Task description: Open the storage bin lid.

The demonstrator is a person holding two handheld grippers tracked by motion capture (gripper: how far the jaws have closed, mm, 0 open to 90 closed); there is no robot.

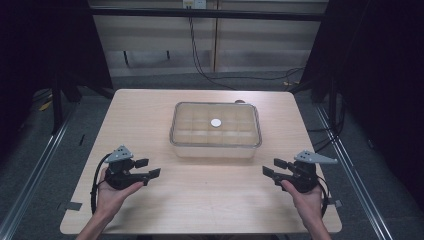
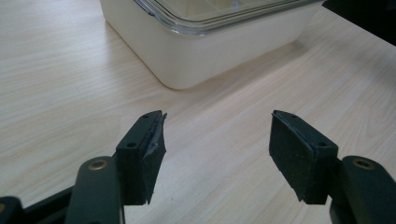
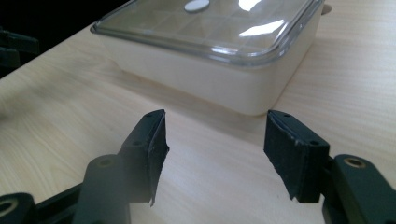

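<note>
A cream box point(image 1: 215, 147) with a clear lid point(image 1: 216, 124) stands mid-table; a small white disc point(image 1: 215, 122) lies on the lid's centre. Through the lid I make out a grid of compartments. My left gripper point(image 1: 148, 168) hovers at the front left of the box, jaws open and bare, pointing right toward it. My right gripper point(image 1: 274, 167) mirrors it at the front right, jaws open with nothing between them. In the left gripper view the box's near corner point(image 2: 182, 60) lies beyond the open gripper point(image 2: 217, 144). In the right gripper view the box point(image 3: 219, 79) and disc point(image 3: 196, 6) lie ahead of the gripper point(image 3: 215, 142).
The wooden table point(image 1: 200, 200) has bare surface all around the box. Dark curtains flank both sides, and metal rails point(image 1: 35, 165) run along the floor. Cables point(image 1: 200, 60) trail on the floor behind the table's far edge.
</note>
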